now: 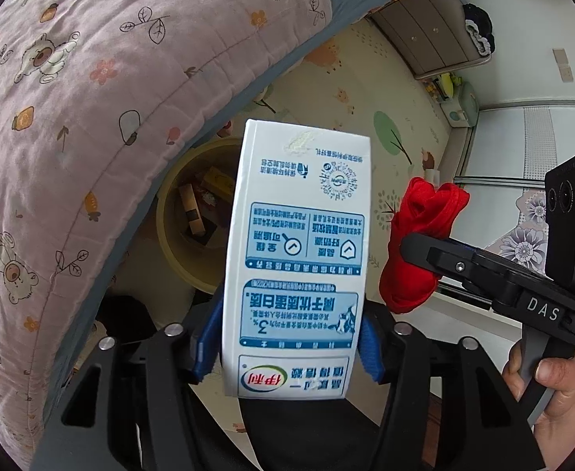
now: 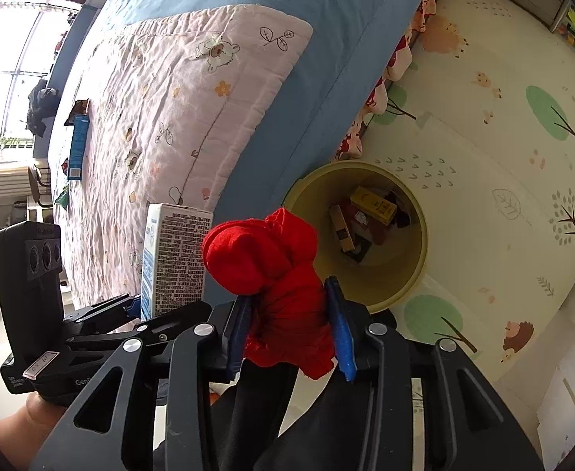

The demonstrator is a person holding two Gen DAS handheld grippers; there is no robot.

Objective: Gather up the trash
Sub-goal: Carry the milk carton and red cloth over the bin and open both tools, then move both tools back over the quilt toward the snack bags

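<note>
My left gripper [image 1: 287, 347] is shut on a white and blue milk carton [image 1: 299, 235], held upright in the air above the floor; the carton also shows in the right wrist view [image 2: 173, 259]. My right gripper [image 2: 289, 329] is shut on a crumpled red cloth [image 2: 275, 274], also seen in the left wrist view [image 1: 413, 243] to the right of the carton. A yellow bin [image 2: 409, 274] stands on the floor beside the bed, below and beyond both grippers. It holds several small boxes and wrappers. In the left wrist view the bin [image 1: 169, 212] is partly hidden behind the carton.
A bed with a pink bear-print quilt [image 2: 162, 110] and blue sheet [image 2: 326, 39] lies to the left. A blue packet [image 2: 78, 145] and a dark wrapper [image 2: 77, 110] lie on the quilt. A patterned play mat [image 2: 503, 157] covers the floor. A cabinet [image 1: 425, 35] stands far off.
</note>
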